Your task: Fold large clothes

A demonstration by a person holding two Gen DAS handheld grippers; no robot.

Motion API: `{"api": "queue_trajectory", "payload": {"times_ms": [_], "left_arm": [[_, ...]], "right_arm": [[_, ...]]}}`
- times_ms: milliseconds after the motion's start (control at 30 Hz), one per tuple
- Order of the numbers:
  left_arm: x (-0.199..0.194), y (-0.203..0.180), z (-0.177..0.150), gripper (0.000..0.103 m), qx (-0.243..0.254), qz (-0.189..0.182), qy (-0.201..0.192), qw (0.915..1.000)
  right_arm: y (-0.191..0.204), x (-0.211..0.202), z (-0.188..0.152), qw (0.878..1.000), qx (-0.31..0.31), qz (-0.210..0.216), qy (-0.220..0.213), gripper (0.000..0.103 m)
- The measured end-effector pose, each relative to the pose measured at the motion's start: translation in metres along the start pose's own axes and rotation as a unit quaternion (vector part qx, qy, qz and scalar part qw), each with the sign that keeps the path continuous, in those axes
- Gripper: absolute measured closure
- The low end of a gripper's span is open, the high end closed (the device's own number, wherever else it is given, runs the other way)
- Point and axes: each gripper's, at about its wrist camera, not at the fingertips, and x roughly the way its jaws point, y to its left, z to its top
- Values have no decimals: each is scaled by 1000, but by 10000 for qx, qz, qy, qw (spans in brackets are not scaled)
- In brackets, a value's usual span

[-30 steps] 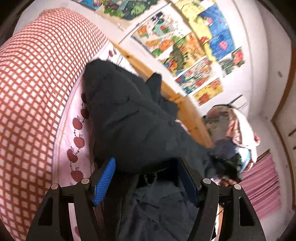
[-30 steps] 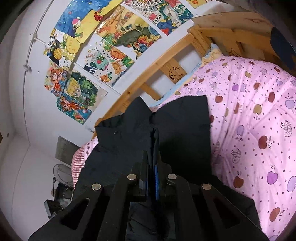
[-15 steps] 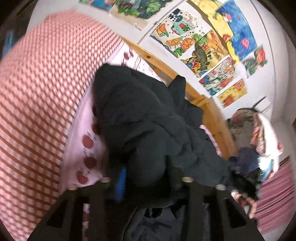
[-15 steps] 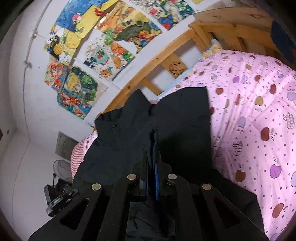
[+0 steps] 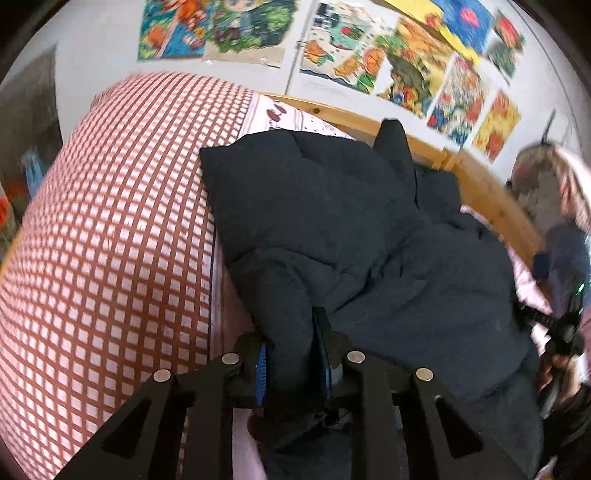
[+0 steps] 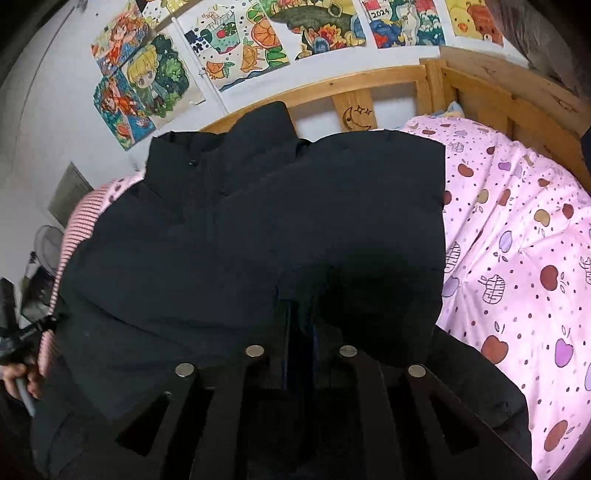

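Your left tongs (image 5: 291,354) are squeezed tight on a thick fold of the black coat (image 5: 332,236). Your right tongs (image 6: 300,332) pinch the coat (image 6: 258,236) too, nearly shut. The coat lies spread on the bed, on the pink apple blanket (image 6: 517,258), its collar at the far side by the wooden rail (image 6: 332,85). One wall drawing (image 6: 402,18) reads "2024".

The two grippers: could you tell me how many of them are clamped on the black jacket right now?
2. The left gripper pinches a thick fold at the black jacket's near edge beside the checked quilt; the right gripper is shut on its near hem.
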Motion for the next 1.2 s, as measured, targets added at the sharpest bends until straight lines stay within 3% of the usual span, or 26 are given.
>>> {"api": "queue_trajectory", "payload": {"times_ms": [133, 200, 267, 367, 467, 567, 733, 900, 1067, 1200], "left_arm": [[-10, -1, 5, 70, -80, 96, -18, 9999], [-22, 2, 2, 59, -150, 275, -212, 9993], [-35, -2, -1, 41, -72, 453, -410, 9981], [-53, -23, -6, 26, 375, 333, -810, 9955], [-52, -55, -7, 26, 853, 183, -834, 9927], [-34, -83, -6, 26, 1191, 90, -573, 9912], [11, -99, -12, 26, 1443, 434, 56, 9886], [30, -100, -22, 23, 1505, 591, -7, 9868], [45, -107, -31, 22, 1729, 856, -12, 9812], [47, -106, -31, 17, 1699, 799, -6, 9822]], "right_arm": [[6, -12, 5, 9995, -133, -264, -53, 83], [11, -28, 8, 9982, -322, -449, -244, 56], [20, -47, 8, 9954, -549, -533, -581, 45], [36, -63, 12, 9907, -926, -512, -861, 45], [52, -60, 10, 9886, -1271, -360, -722, 45], [61, -46, 3, 9864, -1534, -345, -472, 45], [52, -21, -8, 9864, -1523, -591, -155, 45], [41, -3, -12, 9878, -1388, -656, -249, 24], [34, 18, -20, 9915, -1166, -561, -158, 22], [35, 13, -26, 9914, -1164, -524, -284, 20]]}}
